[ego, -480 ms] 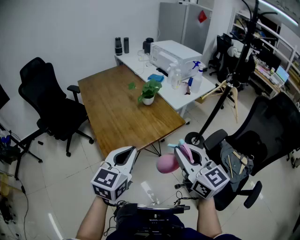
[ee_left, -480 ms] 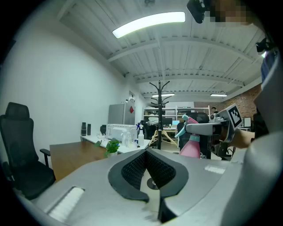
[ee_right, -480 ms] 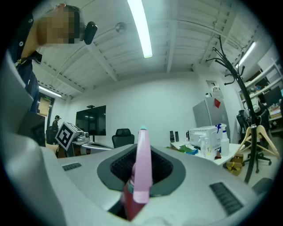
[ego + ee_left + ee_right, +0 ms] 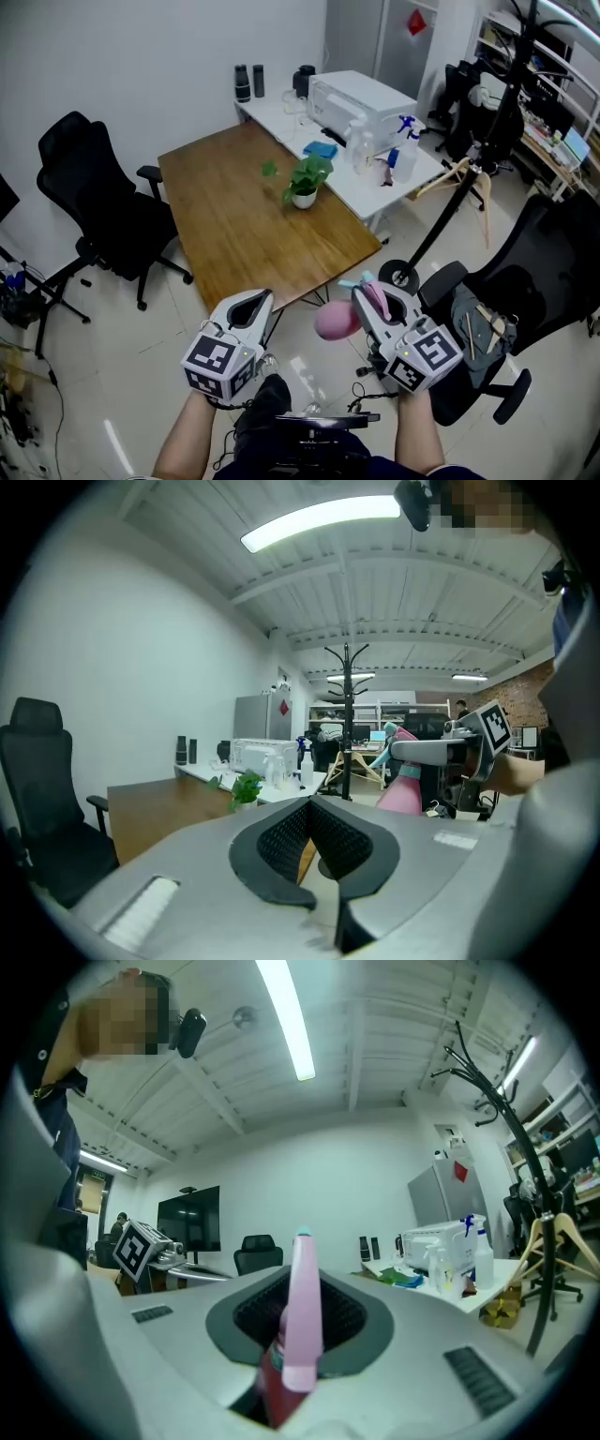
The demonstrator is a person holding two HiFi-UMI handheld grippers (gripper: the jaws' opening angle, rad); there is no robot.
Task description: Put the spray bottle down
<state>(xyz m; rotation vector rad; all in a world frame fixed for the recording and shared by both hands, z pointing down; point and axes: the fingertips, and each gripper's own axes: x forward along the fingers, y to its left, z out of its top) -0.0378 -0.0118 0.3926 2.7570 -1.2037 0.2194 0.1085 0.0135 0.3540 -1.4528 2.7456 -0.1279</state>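
The right tool (image 4: 373,298) was closed on the pink plastic spray bottle (image 4: 335,322) near its head. It sat roughly level at the lower centre of the head view, so the bottle hung in the air over the floor, probably in carriage toward a set-down. The left tool (image 4: 251,305), jaws together on nothing, hovered at the lower left, seemingly kept clear. The brown wooden bench (image 4: 244,225) just above looked the nearest landing place.
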